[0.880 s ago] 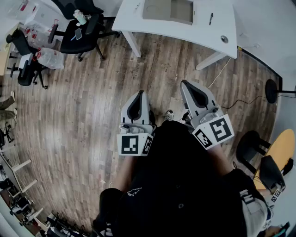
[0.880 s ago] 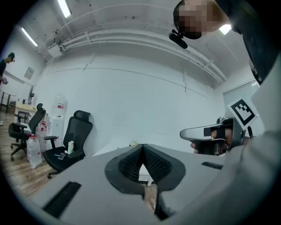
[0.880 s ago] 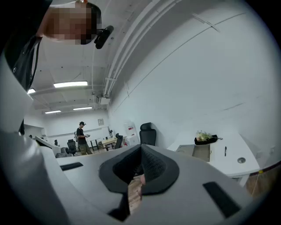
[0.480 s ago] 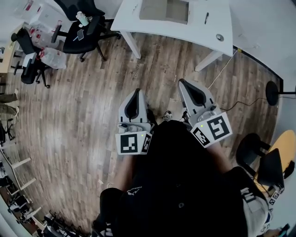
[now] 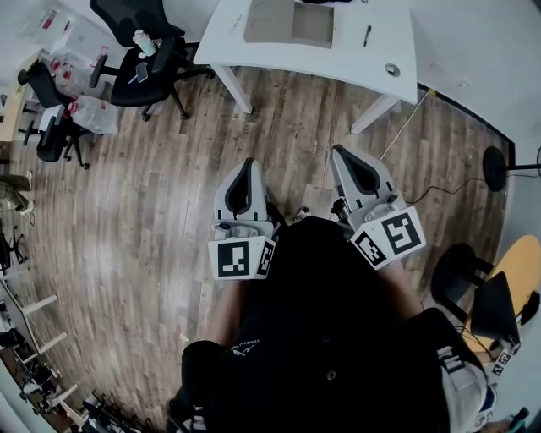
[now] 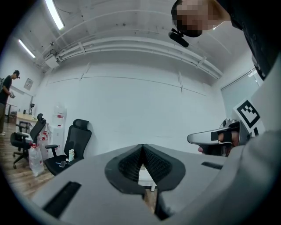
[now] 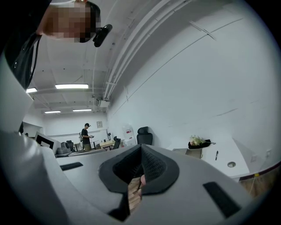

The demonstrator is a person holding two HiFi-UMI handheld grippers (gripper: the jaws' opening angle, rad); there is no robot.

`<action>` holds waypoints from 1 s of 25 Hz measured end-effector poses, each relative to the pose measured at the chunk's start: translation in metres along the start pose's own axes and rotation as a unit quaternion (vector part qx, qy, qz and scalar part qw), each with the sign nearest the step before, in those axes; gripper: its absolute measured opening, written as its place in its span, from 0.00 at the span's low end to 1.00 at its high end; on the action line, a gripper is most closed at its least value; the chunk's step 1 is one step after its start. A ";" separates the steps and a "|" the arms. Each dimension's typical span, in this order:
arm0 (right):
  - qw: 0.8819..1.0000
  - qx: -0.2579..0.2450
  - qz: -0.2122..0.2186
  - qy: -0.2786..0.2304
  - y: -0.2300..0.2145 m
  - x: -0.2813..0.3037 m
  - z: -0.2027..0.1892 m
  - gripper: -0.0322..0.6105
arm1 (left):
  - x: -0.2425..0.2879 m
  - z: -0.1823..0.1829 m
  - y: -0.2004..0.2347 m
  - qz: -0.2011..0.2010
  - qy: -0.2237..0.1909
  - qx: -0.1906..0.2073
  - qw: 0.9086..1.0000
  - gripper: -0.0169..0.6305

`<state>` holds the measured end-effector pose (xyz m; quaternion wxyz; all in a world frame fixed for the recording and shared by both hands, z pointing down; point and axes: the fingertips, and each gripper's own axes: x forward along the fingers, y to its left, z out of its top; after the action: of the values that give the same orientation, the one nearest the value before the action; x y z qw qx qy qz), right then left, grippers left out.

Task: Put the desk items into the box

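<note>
Seen from the head view, a person (image 5: 338,338) stands on wood floor (image 5: 144,194) with the left gripper (image 5: 246,162) and right gripper (image 5: 338,150) both clenched and empty, close to the body. Well ahead, a white bench (image 5: 385,52) carries an open brown box (image 5: 289,21) and a black pen (image 5: 367,35). Only the right gripper view shows greenery (image 7: 198,141) behind the box.

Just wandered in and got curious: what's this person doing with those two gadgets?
A person stands on a wood floor holding a left gripper and a right gripper. The jaws are together on both, with nothing in them. Ahead stands a white desk with a cardboard box and a pen beside it. Neither gripper is at the desk yet; it looks some way off.
</note>
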<state>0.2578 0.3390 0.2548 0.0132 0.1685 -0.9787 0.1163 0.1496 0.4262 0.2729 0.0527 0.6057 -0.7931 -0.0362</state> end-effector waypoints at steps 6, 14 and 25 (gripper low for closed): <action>1.000 -0.002 -0.003 0.009 -0.006 0.019 -0.003 0.05 | 0.015 -0.003 0.013 0.003 0.003 -0.007 1.000 0.04; 0.999 -0.021 -0.017 0.017 -0.006 0.065 -0.005 0.05 | 0.048 -0.004 0.044 -0.016 0.004 -0.002 1.000 0.04; 0.998 -0.027 -0.049 0.033 -0.029 0.184 0.006 0.05 | 0.152 0.013 0.122 -0.062 0.004 -0.004 0.998 0.04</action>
<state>0.0944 0.2505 0.2672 0.0557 0.2116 -0.9711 0.0951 -0.0082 0.3111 0.2806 0.0560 0.6535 -0.7537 -0.0405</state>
